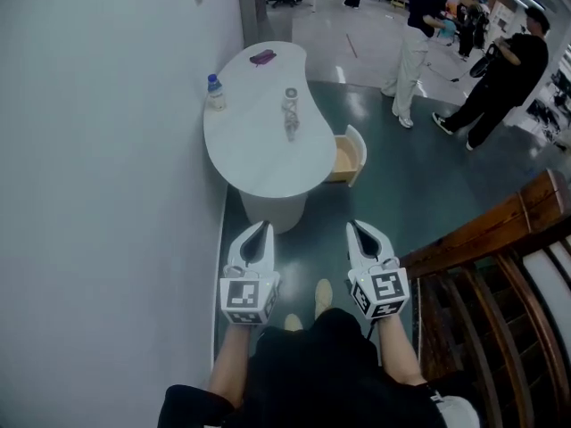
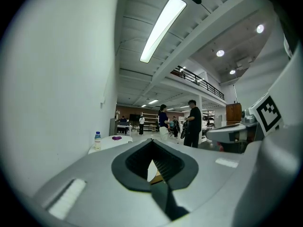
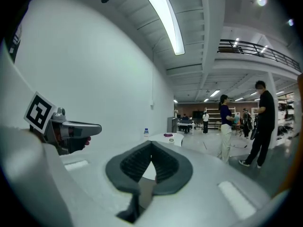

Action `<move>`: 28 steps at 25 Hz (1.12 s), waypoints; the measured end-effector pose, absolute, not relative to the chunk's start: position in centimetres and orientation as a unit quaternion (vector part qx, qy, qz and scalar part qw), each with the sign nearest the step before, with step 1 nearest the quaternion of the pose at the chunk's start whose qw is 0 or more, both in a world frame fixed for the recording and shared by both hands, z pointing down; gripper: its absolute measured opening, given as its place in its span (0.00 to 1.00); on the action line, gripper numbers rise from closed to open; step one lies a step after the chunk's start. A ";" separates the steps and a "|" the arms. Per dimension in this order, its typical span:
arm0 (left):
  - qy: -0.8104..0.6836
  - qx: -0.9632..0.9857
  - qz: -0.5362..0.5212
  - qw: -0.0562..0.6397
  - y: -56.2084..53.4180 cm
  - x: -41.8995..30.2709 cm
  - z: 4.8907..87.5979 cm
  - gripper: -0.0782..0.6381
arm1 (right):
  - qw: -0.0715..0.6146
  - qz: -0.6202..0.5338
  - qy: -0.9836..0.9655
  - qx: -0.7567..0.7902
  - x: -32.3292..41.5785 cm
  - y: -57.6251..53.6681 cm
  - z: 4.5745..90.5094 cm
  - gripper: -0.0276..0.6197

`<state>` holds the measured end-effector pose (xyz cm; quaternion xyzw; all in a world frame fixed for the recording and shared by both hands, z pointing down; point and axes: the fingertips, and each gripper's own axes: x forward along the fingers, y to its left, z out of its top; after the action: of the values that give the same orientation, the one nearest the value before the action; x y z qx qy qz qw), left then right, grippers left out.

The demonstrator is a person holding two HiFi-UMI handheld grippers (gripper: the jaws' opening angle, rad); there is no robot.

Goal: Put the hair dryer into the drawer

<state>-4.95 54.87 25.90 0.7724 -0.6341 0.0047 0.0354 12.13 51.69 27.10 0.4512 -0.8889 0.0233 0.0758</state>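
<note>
Task not started; pick-up, carry and placing all remain.
Small purple object point(image 1: 263, 57), presumably the hair dryer but too small to confirm, lies at the far end of the white kidney-shaped surface point(image 1: 268, 163), upper centre of frame.
Light wooden drawer point(image 1: 344, 159) stands open at the surface's right edge.
White left tool point(image 1: 264, 228) and white right tool point(image 1: 356, 228): jaws together, empty, lower frame, well apart from the surface.

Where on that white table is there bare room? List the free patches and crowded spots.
On the white table, the near end, between the clear bottle and the near rim, is bare. A smaller bare patch lies between the purple object and that bottle. The blue-capped bottle crowds the wall-side edge.
</note>
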 end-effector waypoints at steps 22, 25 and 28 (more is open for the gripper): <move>-0.661 0.748 0.025 0.054 33.4 -7.5 27.6 0.12 | 0.082 0.045 -0.908 0.408 8.3 28.9 28.8 0.05; -0.658 0.751 0.024 0.056 30.4 -7.2 27.9 0.12 | 0.084 0.053 -0.908 0.407 8.3 26.0 29.5 0.05; -0.661 0.747 0.029 0.062 27.7 -7.3 28.6 0.12 | 0.088 0.056 -0.910 0.400 8.1 23.3 30.2 0.05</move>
<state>-7.27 27.74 28.58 0.7473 -0.6609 0.0286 0.0620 8.07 23.34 30.17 0.4003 -0.9104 0.0562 0.0877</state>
